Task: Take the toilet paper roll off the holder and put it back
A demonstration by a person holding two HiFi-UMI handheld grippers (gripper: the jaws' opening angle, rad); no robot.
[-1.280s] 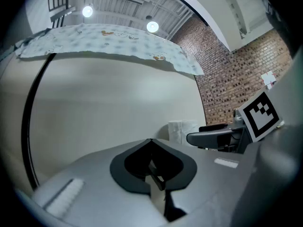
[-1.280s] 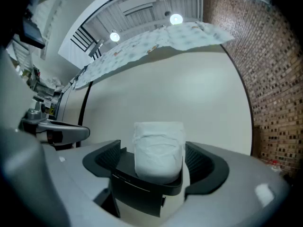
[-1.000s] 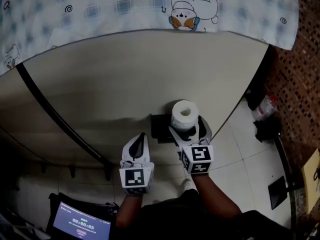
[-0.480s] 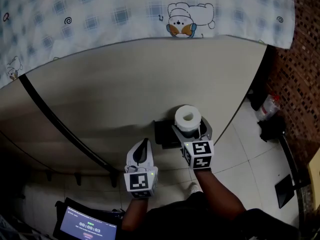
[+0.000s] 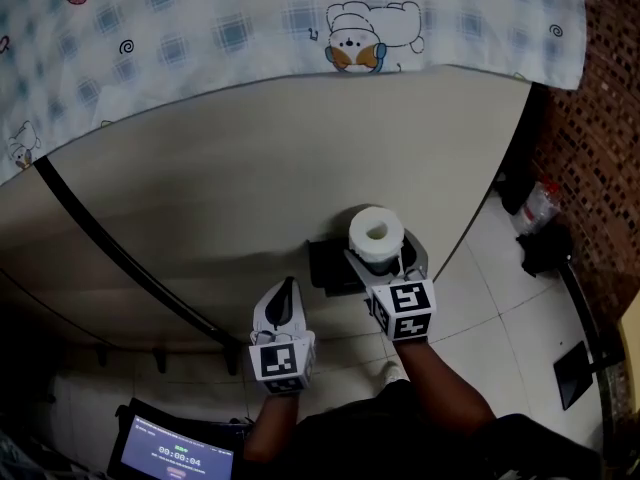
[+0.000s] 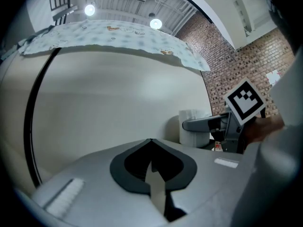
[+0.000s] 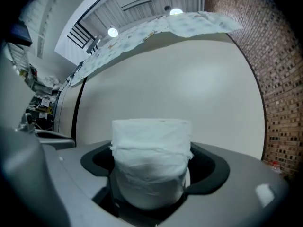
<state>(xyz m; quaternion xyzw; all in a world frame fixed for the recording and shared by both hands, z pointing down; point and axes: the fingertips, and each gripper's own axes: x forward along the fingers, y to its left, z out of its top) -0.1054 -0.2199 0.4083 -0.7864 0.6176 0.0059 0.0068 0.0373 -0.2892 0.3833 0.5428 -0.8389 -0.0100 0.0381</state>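
Note:
A white toilet paper roll (image 5: 376,234) stands upright, hole up, on a black holder (image 5: 325,263) fixed to the beige wall panel. My right gripper (image 5: 384,256) reaches around the roll from below, one jaw on each side. Its jaws are closing, and in the right gripper view the roll (image 7: 151,160) fills the gap, with the dark pads (image 7: 102,162) against its sides. My left gripper (image 5: 287,290) hangs to the left of the holder, shut and empty. In the left gripper view the roll (image 6: 191,129) and the right gripper (image 6: 208,124) show at the right.
A checked cloth with cartoon prints (image 5: 300,18) hangs over the top of the panel. A black strip (image 5: 110,243) runs slantwise down the panel at left. Brick wall (image 5: 590,168) and tiled floor with dark objects (image 5: 545,248) lie to the right. A screen (image 5: 175,456) sits at bottom left.
The right gripper has narrowed slightly around the roll. Both grippers and the holder sit a little lower in the head view than one second ago; the left gripper stays shut.

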